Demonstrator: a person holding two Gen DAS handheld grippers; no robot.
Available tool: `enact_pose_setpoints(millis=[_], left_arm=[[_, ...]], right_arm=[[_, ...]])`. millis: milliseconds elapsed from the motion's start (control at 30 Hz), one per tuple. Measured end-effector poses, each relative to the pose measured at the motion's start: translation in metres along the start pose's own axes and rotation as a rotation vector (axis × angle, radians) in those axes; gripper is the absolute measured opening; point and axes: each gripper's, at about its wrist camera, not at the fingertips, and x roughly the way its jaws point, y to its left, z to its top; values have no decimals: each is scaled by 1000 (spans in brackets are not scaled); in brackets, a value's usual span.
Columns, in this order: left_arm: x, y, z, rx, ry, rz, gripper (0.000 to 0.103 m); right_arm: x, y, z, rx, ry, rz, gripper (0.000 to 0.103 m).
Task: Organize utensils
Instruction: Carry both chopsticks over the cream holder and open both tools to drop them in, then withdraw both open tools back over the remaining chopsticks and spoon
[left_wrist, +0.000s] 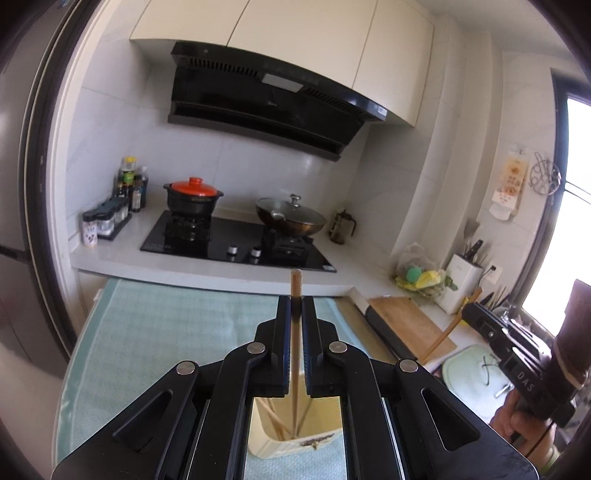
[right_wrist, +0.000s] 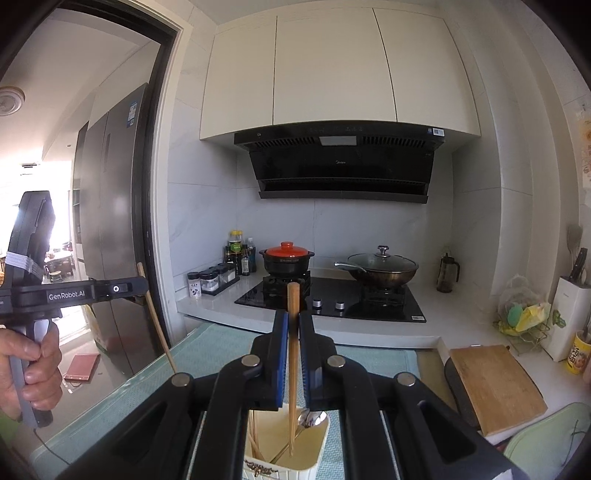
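My left gripper (left_wrist: 296, 300) is shut on a wooden chopstick (left_wrist: 295, 284) held upright, its lower end inside a cream utensil holder (left_wrist: 295, 441) below. My right gripper (right_wrist: 293, 314) is shut on another wooden chopstick (right_wrist: 293, 295), also upright, its lower end in the same cream holder (right_wrist: 286, 448). That holder has other chopsticks and a metal spoon (right_wrist: 310, 419) in it. It stands on a light green mat (left_wrist: 166, 317). Each gripper shows in the other's view: the right one (left_wrist: 517, 354) with its chopstick, the left one (right_wrist: 74, 291) with its chopstick.
Behind the mat is a black hob (right_wrist: 332, 299) with a red-lidded pot (right_wrist: 286, 258) and a lidded wok (right_wrist: 380, 267). Spice jars and bottles (right_wrist: 221, 269) stand at left. A wooden cutting board (right_wrist: 495, 387), a knife block (right_wrist: 569, 314) and a bagged rack (right_wrist: 524, 314) are at right.
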Motion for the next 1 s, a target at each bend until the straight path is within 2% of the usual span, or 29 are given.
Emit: enact_pose_setpoints(millis=[133,367,433,600,667,700,733,767,800,833,1000], left_arm=[[42,6,-11,-31,68,14,3],[114,24,-49,-68,243,66,3],[128,28,-61,-64,283,79,3],[142,32,-71,-51,325,91,5],[142,34,-71,-60,328,93,20],[141,35,-71,-66,326,94,40],[136,36,-70,-71,314,98,54],[132,38,-69,-72,300,101,58],[127,38,-67,-70,289,101,61],[120,38,-65,-65,282,101,61],[71,33,-56,4,229,129,73]], right_arm=[[49,-4,-15,28,98,42,6],[133,-1,-66,54,312,107,6],[153,1,-79,58,361,117,6],[192,4,-100,93,458,146,7],[201,3,-106,111,482,143,8],[204,3,-107,108,488,136,14],[204,4,-108,107,488,132,27],[202,4,-109,112,480,130,36],[198,3,-107,121,464,128,53],[192,2,-106,132,440,125,57],[161,3,-88,95,368,92,57]])
